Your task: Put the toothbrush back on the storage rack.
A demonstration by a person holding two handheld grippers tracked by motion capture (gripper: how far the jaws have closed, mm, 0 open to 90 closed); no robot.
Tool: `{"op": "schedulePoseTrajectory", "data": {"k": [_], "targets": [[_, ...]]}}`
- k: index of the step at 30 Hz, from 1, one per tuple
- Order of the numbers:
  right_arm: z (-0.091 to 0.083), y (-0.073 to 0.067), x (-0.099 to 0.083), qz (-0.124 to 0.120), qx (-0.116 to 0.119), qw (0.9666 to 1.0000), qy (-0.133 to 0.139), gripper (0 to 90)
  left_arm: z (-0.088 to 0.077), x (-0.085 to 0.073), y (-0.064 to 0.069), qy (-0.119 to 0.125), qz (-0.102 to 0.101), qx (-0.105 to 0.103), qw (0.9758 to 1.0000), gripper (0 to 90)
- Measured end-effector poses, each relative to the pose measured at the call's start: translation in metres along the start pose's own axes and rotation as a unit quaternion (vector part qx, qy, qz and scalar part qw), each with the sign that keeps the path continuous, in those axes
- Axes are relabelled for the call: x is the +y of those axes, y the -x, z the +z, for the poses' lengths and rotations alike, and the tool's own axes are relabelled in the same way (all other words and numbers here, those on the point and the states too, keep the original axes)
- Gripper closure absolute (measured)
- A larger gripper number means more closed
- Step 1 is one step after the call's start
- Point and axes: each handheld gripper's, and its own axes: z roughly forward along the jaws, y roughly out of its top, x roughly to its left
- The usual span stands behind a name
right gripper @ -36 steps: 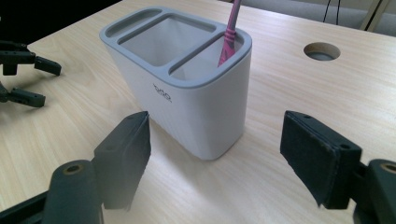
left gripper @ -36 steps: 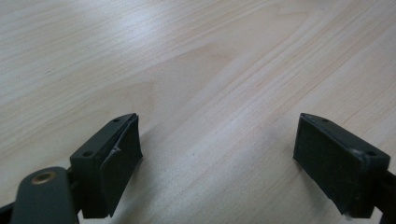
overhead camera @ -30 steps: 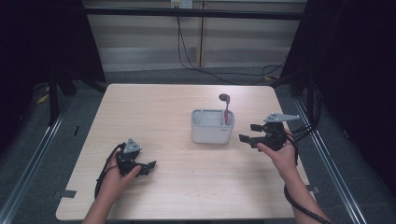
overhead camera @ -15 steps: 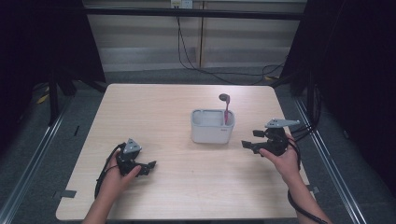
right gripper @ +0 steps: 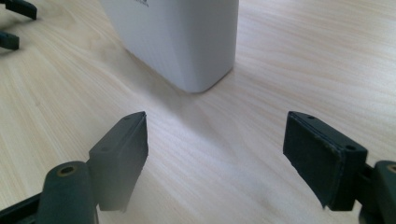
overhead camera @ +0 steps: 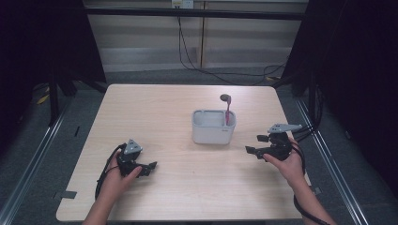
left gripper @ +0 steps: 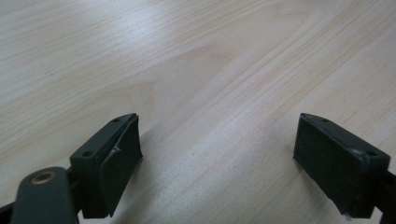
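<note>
A white rectangular container (overhead camera: 213,127) stands near the middle of the wooden table (overhead camera: 155,108), with a pink-handled utensil (overhead camera: 227,108) upright in its right end. My right gripper (overhead camera: 256,144) rests low over the table to the container's right, open, nothing between its jaws. In the right gripper view that gripper (right gripper: 215,156) faces the container's white corner (right gripper: 187,42). My left gripper (overhead camera: 151,167) lies on the table at the front left, open and empty. The left gripper view has the open left gripper (left gripper: 219,158) over bare wood.
Dark floor, metal rails and cables surround the table. The table's right edge (overhead camera: 293,131) runs just beyond my right hand. The other gripper's black jaw tips (right gripper: 14,23) appear far off at the top left of the right gripper view.
My right gripper has drawn back from the container, toward the front right of the table, and sunk lower. The left gripper has stayed put.
</note>
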Motion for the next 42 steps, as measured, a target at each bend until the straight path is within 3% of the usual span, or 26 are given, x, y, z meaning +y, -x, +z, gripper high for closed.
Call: {"op": "schedulePoseTrajectory", "data": {"k": [5,11,42], "targets": [[0.001,0.001,-0.005,-0.003,-0.003,1.0000,-0.009,21.6,0.000,0.000,0.000,0.000,0.000,0.000,1.0000,14.6],[0.005,0.001,-0.015,-0.026,-0.005,0.9993,-0.027,21.5,0.000,0.000,0.000,0.000,0.000,0.000,1.0000,14.5],[0.017,0.000,-0.034,-0.046,-0.005,0.9967,-0.067,19.6,0.000,0.000,0.000,0.000,0.000,0.000,1.0000,14.6]]}}
